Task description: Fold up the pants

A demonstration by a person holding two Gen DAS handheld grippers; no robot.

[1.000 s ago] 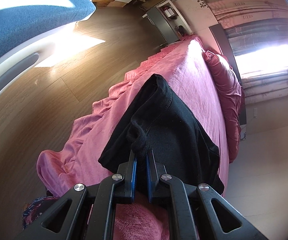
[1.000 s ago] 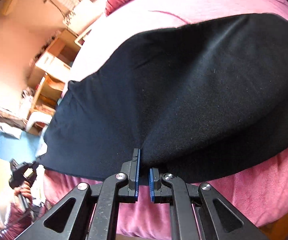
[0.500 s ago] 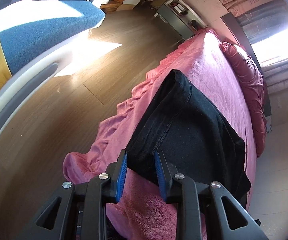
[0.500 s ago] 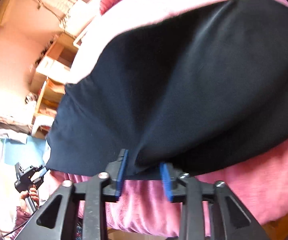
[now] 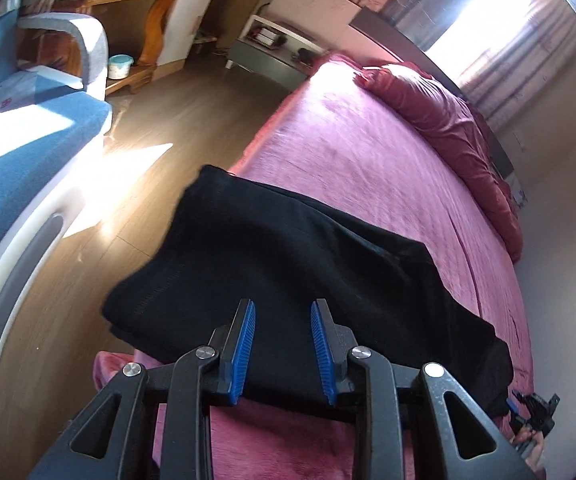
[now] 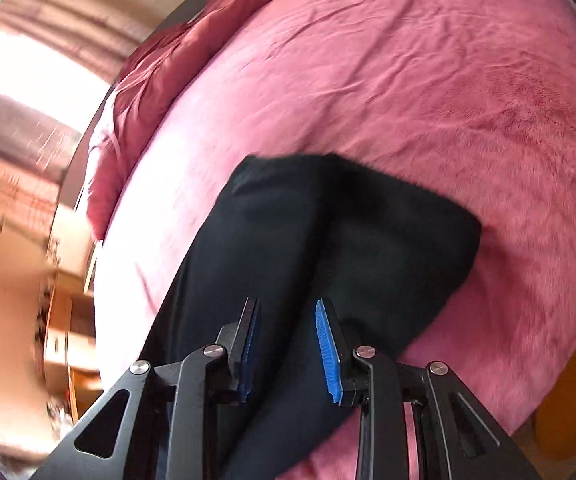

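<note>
The black pants (image 5: pixel 288 248) lie folded in a flat bundle on the pink bed cover (image 5: pixel 368 152), near the bed's foot and left edge. My left gripper (image 5: pixel 282 308) hovers over the near part of the bundle, open, pads clear of the cloth. In the right wrist view the pants (image 6: pixel 328 220) run from under my right gripper (image 6: pixel 286 304) up to a rounded far end. That gripper's jaws stand apart and are closing; the cloth lies below the gap and neither pad presses on it. The right gripper (image 5: pixel 514 410) also shows small at the pants' far right corner.
Dark red pillows (image 5: pixel 440 112) line the head of the bed under a bright curtained window. A wooden floor (image 5: pixel 147 120) runs along the bed's left side, with a blue and white sofa (image 5: pixel 27 148), a grey nightstand (image 5: pixel 263 56) and a wooden desk (image 5: pixel 139 20) beyond.
Both grippers, shut on the pants' edge a second ago, have opened and let go. Both have pulled back and rolled; the right one swung far across. The pants now lie flat.
</note>
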